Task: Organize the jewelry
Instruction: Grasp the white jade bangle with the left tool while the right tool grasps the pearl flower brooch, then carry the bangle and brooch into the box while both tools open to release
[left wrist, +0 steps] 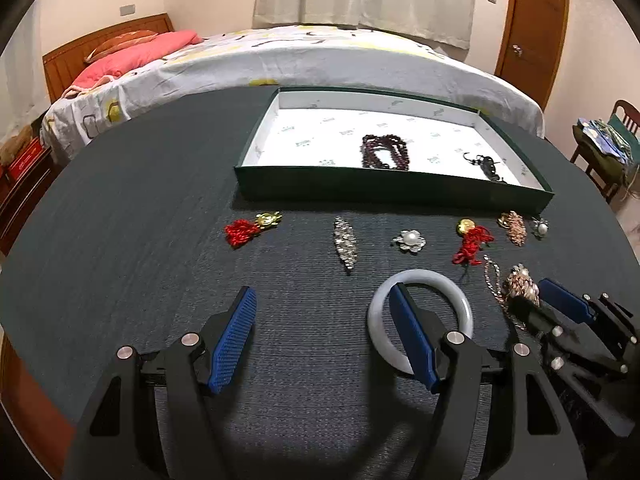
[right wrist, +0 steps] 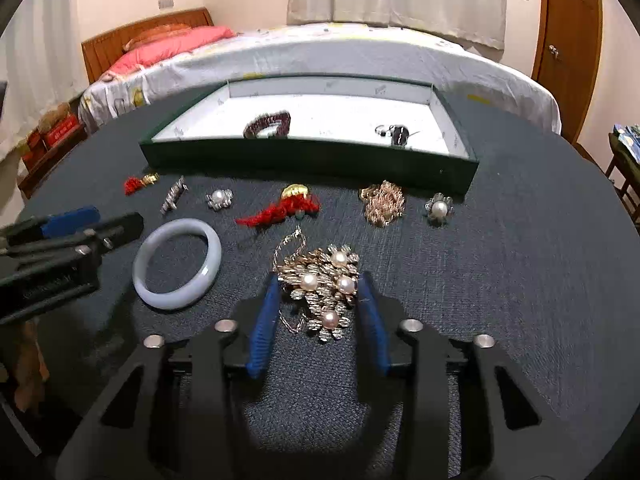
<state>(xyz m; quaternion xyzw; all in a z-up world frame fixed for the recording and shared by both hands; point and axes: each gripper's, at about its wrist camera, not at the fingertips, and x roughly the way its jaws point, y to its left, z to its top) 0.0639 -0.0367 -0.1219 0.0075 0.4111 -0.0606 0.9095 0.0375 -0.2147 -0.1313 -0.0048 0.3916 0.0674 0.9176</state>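
Blue-padded right tool (right wrist: 318, 312) sits half-closed around the pearl brooch (right wrist: 322, 286), pads not quite gripping, lined up for a lift to the far tray (right wrist: 312, 160). Left tool (left wrist: 322, 334) hangs wide beside the jade bangle (left wrist: 420, 320).

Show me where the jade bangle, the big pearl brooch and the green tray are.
jade bangle (right wrist: 176, 264): right wrist view, on its right rim.
big pearl brooch (right wrist: 320, 284): right wrist view, middle of the cluster.
green tray (left wrist: 392, 188): left wrist view, near outer wall.
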